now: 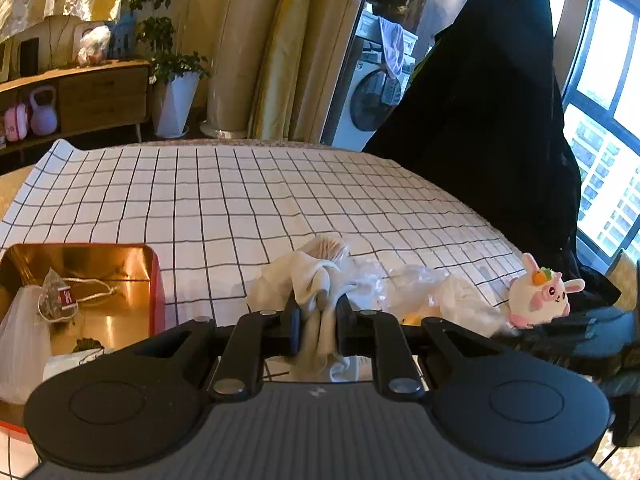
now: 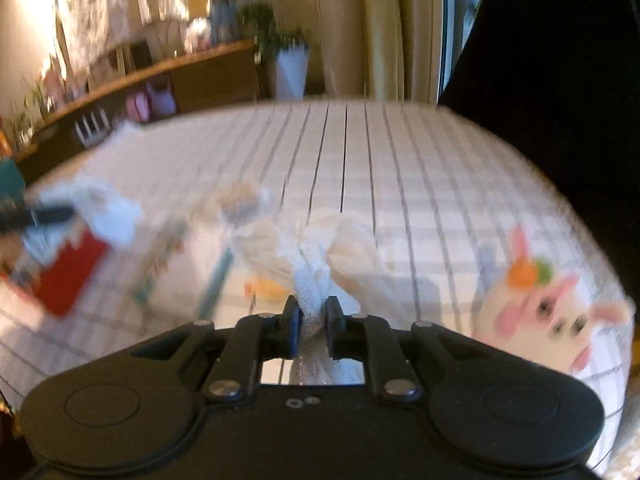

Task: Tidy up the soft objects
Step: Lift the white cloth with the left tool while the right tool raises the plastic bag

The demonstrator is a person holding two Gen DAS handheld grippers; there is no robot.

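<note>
My left gripper [image 1: 318,322] is shut on a cream cloth [image 1: 304,280], held just above the checked tablecloth [image 1: 240,200]. My right gripper [image 2: 313,322] is shut on a white mesh cloth [image 2: 310,276]; that view is motion-blurred. A white bunny plush [image 1: 538,296] with an orange carrot lies at the right, and also shows in the right wrist view [image 2: 552,312]. Crumpled clear plastic bags [image 1: 424,288] lie between the cream cloth and the plush.
A red tin with a gold inside [image 1: 120,280] stands at the left, holding a tea bag [image 1: 60,300] and a white bag [image 1: 20,344]. A black-draped chair [image 1: 488,120] stands behind the table at the right. The right gripper's body [image 1: 580,332] shows beside the plush.
</note>
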